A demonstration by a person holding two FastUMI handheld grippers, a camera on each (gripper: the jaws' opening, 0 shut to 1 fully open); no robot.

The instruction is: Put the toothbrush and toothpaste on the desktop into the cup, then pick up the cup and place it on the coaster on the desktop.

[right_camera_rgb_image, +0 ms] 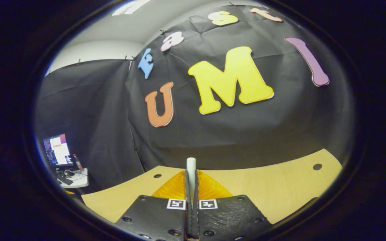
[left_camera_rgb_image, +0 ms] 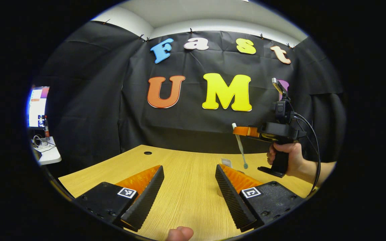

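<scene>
Left gripper (left_camera_rgb_image: 189,187): fingers spread wide at the bottom of the left gripper view, nothing between them; bare desktop (left_camera_rgb_image: 186,167) shows in the gap.

Right gripper (left_camera_rgb_image: 238,131): in the left gripper view it is at about 3 o'clock, raised above the desktop, gripped from below by a hand (left_camera_rgb_image: 288,157). In the right gripper view its own fingers (right_camera_rgb_image: 192,187) are drawn almost together at 6 o'clock, clamped on a thin shaft.

Toothbrush (left_camera_rgb_image: 240,147): pinched near its upper end by the right gripper; in the left gripper view it hangs down from the fingertips toward 6 o'clock, slightly tilted, its lower end just above the desktop. In the right gripper view its pale end (right_camera_rgb_image: 191,167) sticks up from between the fingers toward 12 o'clock.

Small pale object (left_camera_rgb_image: 227,163): on the desktop near the toothbrush's lower end, toward 9 o'clock of it; too small to tell what it is.

Desktop: light wood, with small dark holes (right_camera_rgb_image: 317,166).

Monitor (left_camera_rgb_image: 37,107): lit, at 9 o'clock in the left gripper view, on a side table (left_camera_rgb_image: 47,154).

Thumb tip (left_camera_rgb_image: 179,233): at 6 o'clock of the left gripper view.
</scene>
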